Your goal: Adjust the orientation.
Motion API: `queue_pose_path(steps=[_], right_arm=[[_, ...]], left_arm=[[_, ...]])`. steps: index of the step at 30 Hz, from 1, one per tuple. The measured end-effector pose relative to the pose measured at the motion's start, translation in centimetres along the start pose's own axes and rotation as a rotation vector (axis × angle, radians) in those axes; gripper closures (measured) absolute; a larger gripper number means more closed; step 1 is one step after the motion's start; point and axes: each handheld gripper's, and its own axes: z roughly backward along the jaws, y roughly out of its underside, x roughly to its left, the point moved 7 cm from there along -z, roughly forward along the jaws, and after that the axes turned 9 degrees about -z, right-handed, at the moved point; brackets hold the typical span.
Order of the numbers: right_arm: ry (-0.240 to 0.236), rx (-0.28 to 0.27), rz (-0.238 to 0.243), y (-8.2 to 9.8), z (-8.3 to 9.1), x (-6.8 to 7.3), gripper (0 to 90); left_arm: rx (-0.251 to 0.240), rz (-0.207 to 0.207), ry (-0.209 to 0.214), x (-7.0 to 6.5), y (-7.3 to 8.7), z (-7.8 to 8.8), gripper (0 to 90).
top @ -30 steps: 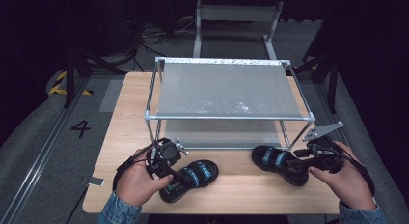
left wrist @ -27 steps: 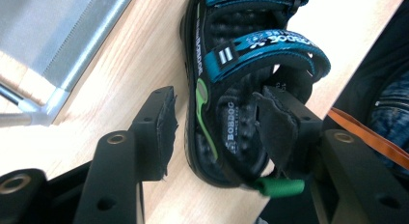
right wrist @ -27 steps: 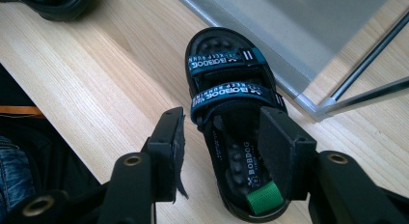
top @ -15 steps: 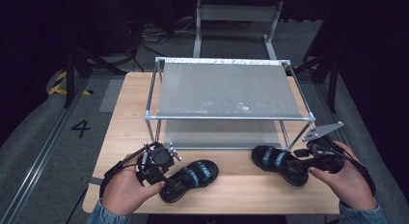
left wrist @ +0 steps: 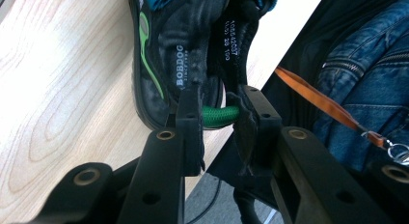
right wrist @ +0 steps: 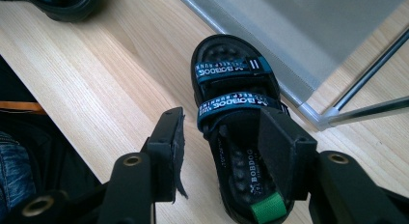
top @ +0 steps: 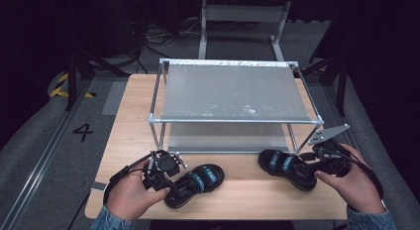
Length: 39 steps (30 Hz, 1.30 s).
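The pale wooden bench carries a two-tier metal-framed shoe rack with grey fabric shelves, and both shelves are bare, so nothing's been racked yet.

In front of it, two black strappy sandals with blue-and-white branded straps are parked on the bench: the left sandal near the front edge and the right sandal just beside the rack's front right leg.

The big change is at the left claw: its jaws have just been closing, and now the left sandal's green heel loop and back strap are pinched between them, shoe flat on the wood. Compared with a second ago the left hand is tucked in closer to the heel. So that grab looks done, and a lift is probably next.

The right claw is held open, straddling the right sandal's heel without squeezing it.
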Motion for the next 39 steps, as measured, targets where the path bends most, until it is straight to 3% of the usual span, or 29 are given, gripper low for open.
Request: queue_pose_path(steps=[2, 8, 13, 18, 25, 26, 29, 30, 34, 39], right_arm=[[0.002, 0.001, -0.001, 0.0, 0.0, 0.0, 52.6], [0.003, 0.009, -0.005, 0.3, -0.1, 0.1, 52.6], [0.012, 0.008, -0.024, 0.9, 0.2, -0.1, 52.6], [0.015, 0.014, -0.029, 1.2, 0.1, -0.2, 52.6], [0.016, 0.011, -0.026, 1.3, 0.2, -0.2, 52.5], [0.016, 0.011, -0.027, 1.3, 0.2, -0.2, 52.6], [0.015, 0.008, -0.028, 1.3, 0.3, -0.2, 52.6], [0.020, 0.002, -0.024, 1.3, 0.4, -0.3, 52.6], [0.022, -0.011, -0.032, 1.4, 0.8, -0.5, 52.6], [0.024, -0.012, -0.025, 1.6, 0.9, -0.5, 52.6]], left_arm=[[-0.021, -0.008, 0.008, -0.1, -0.3, 0.1, 77.3], [-0.067, -0.102, 0.057, -1.5, -2.9, -0.7, 81.4], [-0.118, -0.163, 0.062, -2.4, -5.1, -1.0, 81.9], [-0.156, -0.191, 0.082, -3.1, -6.7, -1.5, 81.9], [-0.124, -0.223, 0.110, -3.9, -7.5, -2.9, 81.2], [-0.124, -0.224, 0.107, -3.9, -7.5, -2.9, 80.4], [-0.133, -0.219, 0.008, -3.6, -7.5, -2.6, 76.9], [-0.142, -0.220, -0.004, -3.5, -7.5, -2.4, 70.1], [-0.175, -0.192, -0.048, -2.5, -7.5, -1.9, 57.1], [-0.149, -0.177, -0.110, -1.4, -7.5, -2.3, 46.7]])
